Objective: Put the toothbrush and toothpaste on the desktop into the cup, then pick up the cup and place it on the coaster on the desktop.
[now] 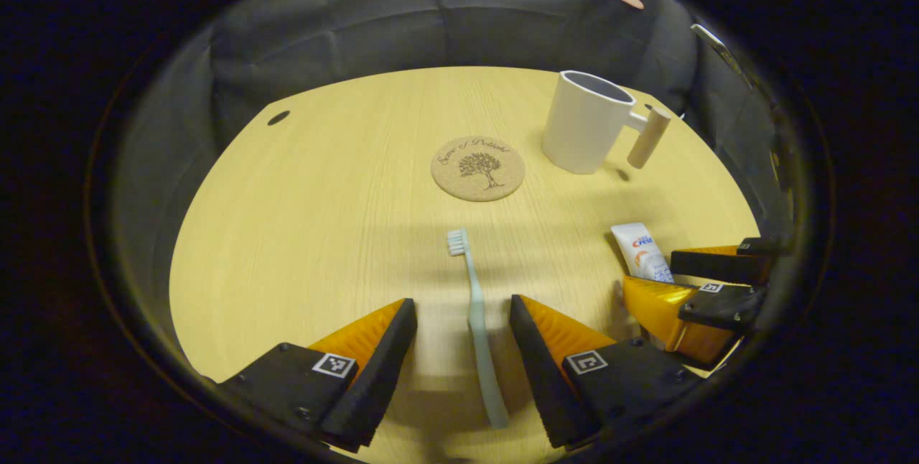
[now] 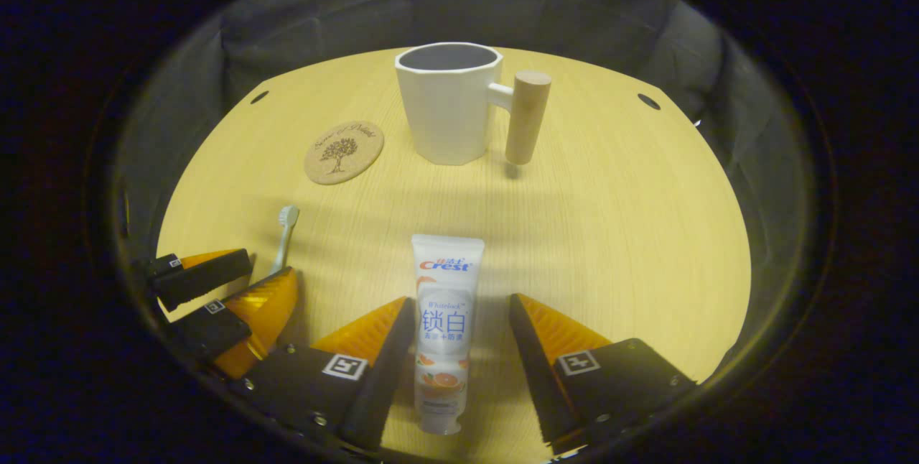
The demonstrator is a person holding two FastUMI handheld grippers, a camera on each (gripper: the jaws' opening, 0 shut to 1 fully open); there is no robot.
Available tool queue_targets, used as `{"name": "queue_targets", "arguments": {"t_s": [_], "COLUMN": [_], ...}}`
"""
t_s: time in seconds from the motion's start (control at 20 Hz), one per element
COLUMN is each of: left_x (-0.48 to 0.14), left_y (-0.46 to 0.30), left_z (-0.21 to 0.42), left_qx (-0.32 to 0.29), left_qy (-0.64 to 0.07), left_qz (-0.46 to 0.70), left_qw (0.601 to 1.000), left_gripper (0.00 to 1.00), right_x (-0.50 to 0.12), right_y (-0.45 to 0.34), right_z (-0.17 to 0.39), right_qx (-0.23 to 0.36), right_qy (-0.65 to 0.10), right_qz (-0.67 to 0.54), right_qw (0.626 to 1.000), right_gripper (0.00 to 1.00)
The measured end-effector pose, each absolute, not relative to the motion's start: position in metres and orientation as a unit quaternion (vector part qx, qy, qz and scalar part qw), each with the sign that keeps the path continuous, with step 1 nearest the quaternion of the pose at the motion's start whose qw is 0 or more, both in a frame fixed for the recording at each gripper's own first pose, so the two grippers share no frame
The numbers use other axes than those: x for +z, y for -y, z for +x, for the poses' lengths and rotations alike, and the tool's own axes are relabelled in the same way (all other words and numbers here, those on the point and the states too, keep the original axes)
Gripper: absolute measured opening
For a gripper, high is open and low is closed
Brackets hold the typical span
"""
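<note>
A pale blue-green toothbrush [image 1: 477, 320] lies flat on the wooden desktop [image 1: 316, 220], bristles pointing away. My left gripper [image 1: 462, 320] is open and straddles its handle, fingers apart from it. A white toothpaste tube [image 2: 443, 320] lies on the desktop between the fingers of my open right gripper [image 2: 462, 317], cap end nearest. The tube [image 1: 641, 251] also appears beside the right gripper [image 1: 693, 284] in the left gripper view. A white cup [image 2: 449, 101] with a wooden handle stands upright and empty behind. A round cork coaster [image 1: 477, 168] lies left of the cup [image 1: 585, 130].
The desktop [image 2: 617, 234] is round-edged with small dark holes [image 2: 648, 101] near its far rim. Black cloth walls close in behind. The left gripper [image 2: 222, 291] sits low at the left of the right gripper view, over the toothbrush [image 2: 283, 234].
</note>
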State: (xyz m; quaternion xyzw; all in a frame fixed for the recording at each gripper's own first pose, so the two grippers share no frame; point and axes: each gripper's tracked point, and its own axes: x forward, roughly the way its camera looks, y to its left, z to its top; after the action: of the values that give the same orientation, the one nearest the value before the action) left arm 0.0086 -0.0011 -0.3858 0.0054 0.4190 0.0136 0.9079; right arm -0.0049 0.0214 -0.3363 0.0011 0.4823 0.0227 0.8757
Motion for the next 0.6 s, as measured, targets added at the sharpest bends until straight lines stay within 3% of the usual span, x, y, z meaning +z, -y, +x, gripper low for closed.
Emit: {"name": "queue_targets", "arguments": {"t_s": [0.05,0.1,0.15,0.2,0.25,0.3,0.35,0.4,0.45,0.5,0.55,0.6], "left_x": [-0.3856,-0.3853,-0.3845,-0.3851,-0.3857,-0.3856,-0.3859,-0.3851,-0.3860,-0.3844,-0.3870,-0.3850], "left_y": [-0.0003,-0.0006,-0.0022,-0.0030,-0.0025,-0.0027,-0.0059,-0.0050,-0.0053,-0.0050,-0.0054,-0.0052], "left_z": [0.0101,0.0086,0.0106,0.0109,0.0120,0.0110,0.0124,0.0131,0.0127,0.0143,0.0140,0.0143], "left_qx": [0.017,0.018,0.021,0.025,0.025,0.025,0.031,0.032,0.032,0.029,0.031,0.029], "left_qy": [-0.418,-0.419,-0.416,-0.417,-0.417,-0.418,-0.417,-0.418,-0.420,-0.417,-0.422,-0.420], "left_qz": [0.001,0.000,0.005,0.004,0.002,0.004,0.011,0.009,0.012,0.015,0.018,0.020], "left_qw": [0.909,0.908,0.909,0.909,0.909,0.908,0.908,0.908,0.907,0.909,0.906,0.907], "left_gripper": [0.82,0.77,0.77,0.63,0.49,0.47,0.50,0.34,0.19,0.19,0.10,0.11], "right_x": [-0.3365,-0.3376,-0.3353,-0.3371,-0.3344,-0.3359,-0.3351,-0.3356,-0.3334,-0.3356,-0.3328,-0.3337], "right_y": [-0.0213,-0.0195,-0.0213,-0.0204,-0.0181,-0.0198,-0.0199,-0.0183,-0.0193,-0.0188,-0.0183,-0.0208], "right_z": [-0.0050,-0.0042,-0.0090,-0.0065,-0.0070,-0.0091,-0.0093,-0.0083,-0.0105,-0.0097,-0.0083,-0.0117], "right_qx": [0.022,0.017,0.014,0.010,0.008,0.005,0.004,-0.001,-0.004,-0.004,-0.003,0.001], "right_qy": [-0.486,-0.487,-0.494,-0.497,-0.502,-0.506,-0.511,-0.510,-0.517,-0.515,-0.512,-0.520], "right_qz": [0.005,0.006,0.020,0.021,0.023,0.028,0.032,0.036,0.045,0.048,0.049,0.056], "right_qw": [0.874,0.873,0.869,0.867,0.864,0.862,0.859,0.860,0.855,0.856,0.858,0.852], "right_gripper": [0.75,0.74,0.60,0.46,0.46,0.36,0.37,0.37,0.29,0.26,0.26,0.18]}}
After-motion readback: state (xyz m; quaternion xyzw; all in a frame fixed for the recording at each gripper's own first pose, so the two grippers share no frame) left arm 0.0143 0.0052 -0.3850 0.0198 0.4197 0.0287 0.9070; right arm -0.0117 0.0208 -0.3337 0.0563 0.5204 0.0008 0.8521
